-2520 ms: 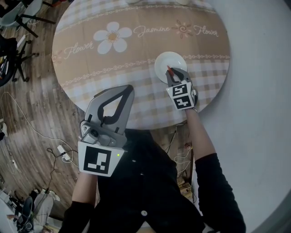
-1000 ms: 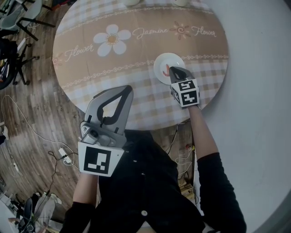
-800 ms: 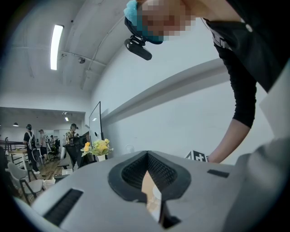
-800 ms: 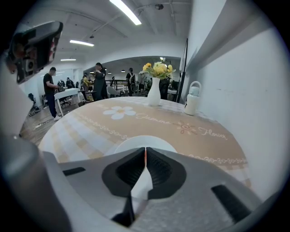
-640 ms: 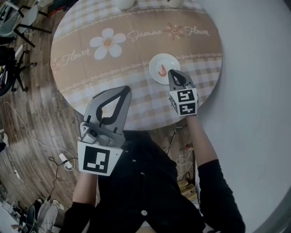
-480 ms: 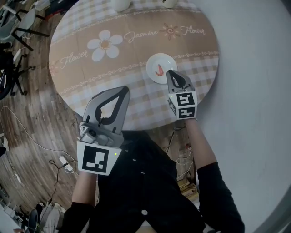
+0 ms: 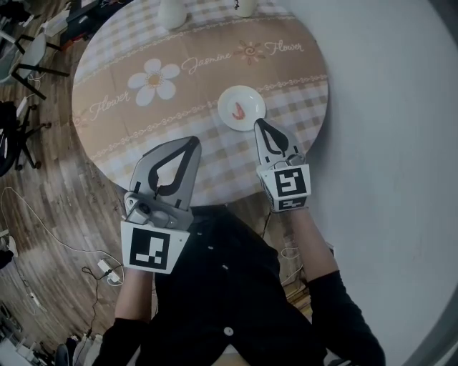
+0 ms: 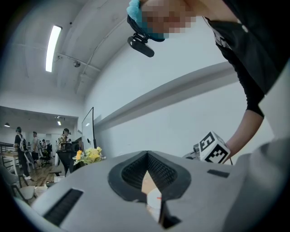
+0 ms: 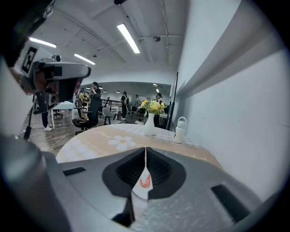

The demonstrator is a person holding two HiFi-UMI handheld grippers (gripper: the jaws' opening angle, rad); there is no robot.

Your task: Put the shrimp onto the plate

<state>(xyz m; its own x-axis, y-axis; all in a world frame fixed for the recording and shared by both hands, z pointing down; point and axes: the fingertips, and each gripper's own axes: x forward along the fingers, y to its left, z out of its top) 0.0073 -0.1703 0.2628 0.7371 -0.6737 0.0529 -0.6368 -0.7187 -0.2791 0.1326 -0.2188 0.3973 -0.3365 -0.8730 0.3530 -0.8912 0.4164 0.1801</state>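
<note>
An orange shrimp (image 7: 237,111) lies on the small white plate (image 7: 227,98), on the round table (image 7: 129,121) with the checked, flowered cloth. My right gripper (image 7: 258,124) is shut and holds nothing; its tip sits just off the plate's near rim. In the right gripper view the shrimp (image 9: 145,182) and plate (image 9: 139,192) show through the gap below the closed tips of the right gripper (image 9: 145,149). Over the table's near edge, well left of the plate, my left gripper (image 7: 194,141) hangs shut and holds nothing. The left gripper view shows the left gripper (image 8: 147,154) with its jaws together.
A white vase (image 7: 170,14) with yellow flowers (image 9: 153,107) and a white jug (image 7: 245,7) stand at the table's far edge. Chairs (image 7: 21,64) and cables lie on the wood floor to the left. A pale wall (image 7: 386,107) runs along the right.
The right gripper, which held the shrimp over the plate, has let it go there and drawn back towards the person. The left gripper has stayed put.
</note>
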